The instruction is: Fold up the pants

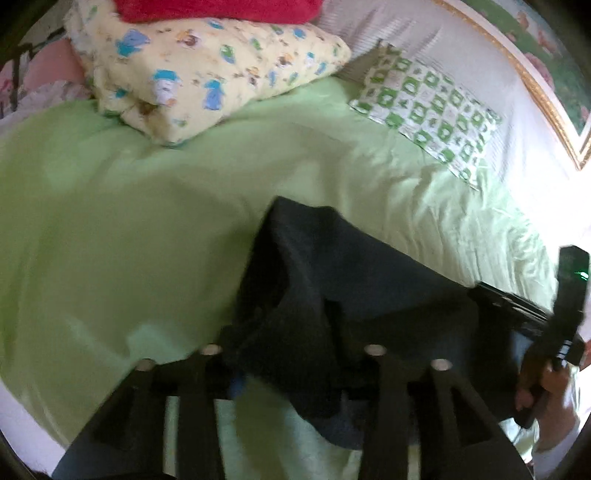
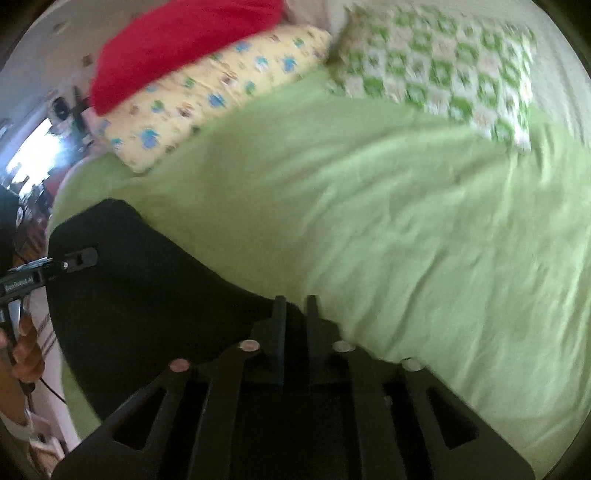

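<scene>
Dark pants [image 1: 332, 258] lie bunched on a light green bedsheet [image 1: 129, 240]. My left gripper [image 1: 295, 321] reaches into them with its fingers spread wide. A loose fold of the cloth lies between the fingers, which are hard to tell from the dark fabric. In the right wrist view the pants [image 2: 129, 295] spread to the left. My right gripper [image 2: 295, 310] has its tips at their right edge, with a narrow gap between the fingers and no cloth pinched. The left gripper [image 2: 85, 256] shows at that view's left edge, over the pants. The right gripper [image 1: 480, 291] enters the left wrist view from the right.
A yellow cartoon-print pillow [image 1: 207, 74] with a red blanket [image 1: 221, 9] on it lies at the far side of the bed. A green-checked pillow [image 1: 432, 107] sits to its right below a framed picture [image 1: 546, 85]. A hand [image 1: 546, 391] holds the right gripper's handle.
</scene>
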`<state>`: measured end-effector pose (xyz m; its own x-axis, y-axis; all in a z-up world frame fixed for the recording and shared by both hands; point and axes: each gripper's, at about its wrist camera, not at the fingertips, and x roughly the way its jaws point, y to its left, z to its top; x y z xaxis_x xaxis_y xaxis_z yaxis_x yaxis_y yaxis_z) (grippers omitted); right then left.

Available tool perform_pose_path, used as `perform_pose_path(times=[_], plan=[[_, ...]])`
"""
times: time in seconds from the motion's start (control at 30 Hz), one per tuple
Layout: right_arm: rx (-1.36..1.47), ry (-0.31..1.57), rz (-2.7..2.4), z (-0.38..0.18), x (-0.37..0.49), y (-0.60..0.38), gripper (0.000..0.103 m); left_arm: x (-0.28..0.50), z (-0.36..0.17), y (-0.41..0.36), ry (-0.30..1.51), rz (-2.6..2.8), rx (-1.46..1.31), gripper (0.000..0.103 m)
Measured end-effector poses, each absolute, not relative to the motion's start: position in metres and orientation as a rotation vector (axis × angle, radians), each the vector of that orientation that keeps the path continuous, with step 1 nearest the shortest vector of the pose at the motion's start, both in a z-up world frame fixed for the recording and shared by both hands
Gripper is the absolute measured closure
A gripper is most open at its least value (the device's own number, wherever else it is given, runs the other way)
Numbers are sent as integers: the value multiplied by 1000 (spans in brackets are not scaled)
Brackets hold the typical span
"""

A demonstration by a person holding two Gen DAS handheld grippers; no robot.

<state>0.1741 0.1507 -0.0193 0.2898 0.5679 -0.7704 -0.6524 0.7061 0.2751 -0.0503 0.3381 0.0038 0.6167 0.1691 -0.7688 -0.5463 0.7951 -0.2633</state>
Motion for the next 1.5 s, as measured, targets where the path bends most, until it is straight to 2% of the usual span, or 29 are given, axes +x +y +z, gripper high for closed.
perform_pose_path(times=[0.03, 0.07, 0.1, 0.17, 0.23, 0.3, 0.57, 0.87, 1.1, 1.2, 1.4, 1.5], plan=[[-52, 977, 815, -14, 173, 144, 77, -55, 8, 338, 791, 456, -504, 43], [-19, 963, 809, -7, 171, 134, 77, -63, 15, 337, 766, 497, -496, 29], [10, 942, 798, 2, 166, 122, 77, -67, 18, 337, 747, 508, -502, 27], [78, 902, 796, 20, 154, 95, 74, -77, 27, 336, 708, 502, -543, 27], [124, 870, 784, 34, 140, 69, 56, -81, 35, 330, 695, 493, -549, 27], [157, 836, 752, 44, 125, 42, 49, -78, 43, 320, 685, 480, -534, 27], [294, 842, 550, 43, 81, -78, 49, -34, 67, 243, 718, 257, -477, 27], [468, 858, 327, 31, 25, -186, 49, 45, 75, 119, 795, -23, -307, 27], [604, 824, 188, 27, -6, -240, 48, 96, 79, 36, 866, -238, -211, 25], [633, 841, 141, 21, -10, -251, 43, 119, 78, 4, 892, -297, -159, 25], [746, 874, 74, 0, -14, -267, 42, 153, 76, -53, 920, -386, -32, 25], [852, 853, 50, -7, -14, -276, 37, 165, 73, -71, 946, -419, 29, 25]])
